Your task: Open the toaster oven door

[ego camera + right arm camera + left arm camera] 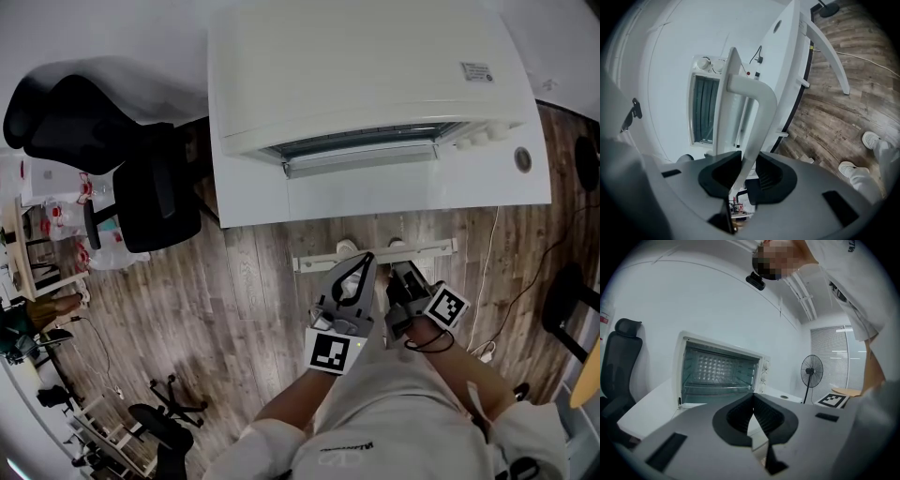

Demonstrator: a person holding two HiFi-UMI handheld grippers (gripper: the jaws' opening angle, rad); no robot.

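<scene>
Clamping the smooth white bar handle [754, 117], right tongs [749, 153] grip; ribbed left tongs [753, 396] meet, empty.

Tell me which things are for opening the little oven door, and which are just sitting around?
For the job:
- toaster oven
- its door, open
- door handle, clamped in the right gripper

Just lying about:
- black office chair
- standing fan
</scene>
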